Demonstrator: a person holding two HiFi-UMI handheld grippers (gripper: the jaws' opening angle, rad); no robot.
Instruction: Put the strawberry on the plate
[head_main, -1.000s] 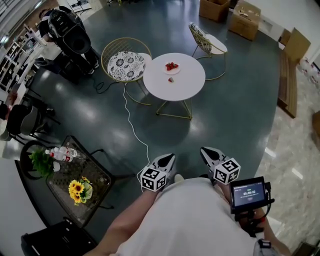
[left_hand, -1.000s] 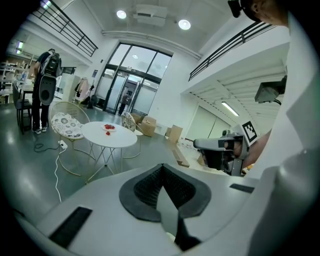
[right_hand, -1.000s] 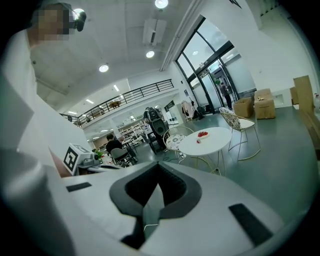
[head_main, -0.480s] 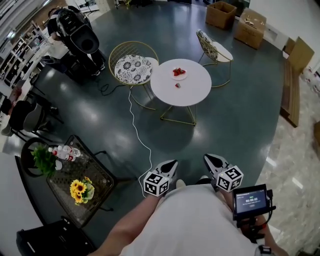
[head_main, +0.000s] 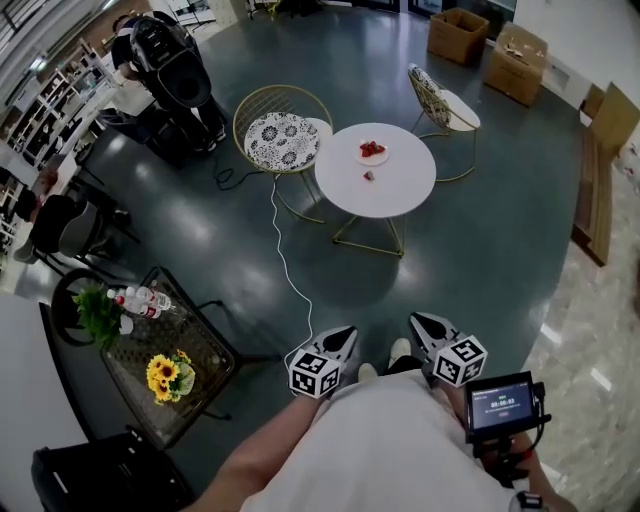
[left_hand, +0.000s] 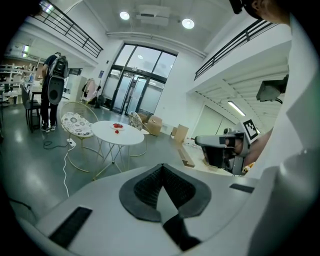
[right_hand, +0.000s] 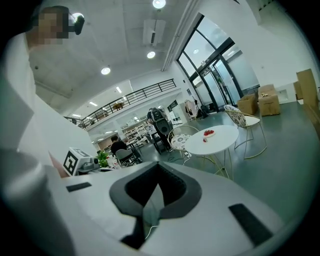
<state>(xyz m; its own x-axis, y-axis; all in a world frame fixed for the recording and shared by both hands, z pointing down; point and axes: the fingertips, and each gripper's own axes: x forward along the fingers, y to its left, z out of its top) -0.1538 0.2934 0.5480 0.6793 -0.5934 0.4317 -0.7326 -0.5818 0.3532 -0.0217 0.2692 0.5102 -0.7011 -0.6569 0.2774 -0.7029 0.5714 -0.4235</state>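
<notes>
A lone strawberry (head_main: 369, 176) lies on the round white table (head_main: 400, 190), far ahead of me across the floor. Just behind it sits a small white plate (head_main: 373, 153) that holds several strawberries. Both grippers are held low against my body, well short of the table. My left gripper (head_main: 343, 333) is shut and empty, and so is my right gripper (head_main: 418, 322). The left gripper view shows the table (left_hand: 125, 136) and plate (left_hand: 117, 125) small in the distance. In the right gripper view the table (right_hand: 222, 138) and plate (right_hand: 208, 133) are just as far off.
Two gold wire chairs (head_main: 282, 138) (head_main: 443, 98) flank the table. A white cable (head_main: 288, 262) runs over the dark floor toward me. A black side table (head_main: 175, 365) with sunflowers and bottles stands at my left. Cardboard boxes (head_main: 488, 45) sit at the back; a person (head_main: 165, 70) stands far left.
The table, chairs and side table have slid down and right in the head view as I walk closer. Both grippers stay shut and near my body.
</notes>
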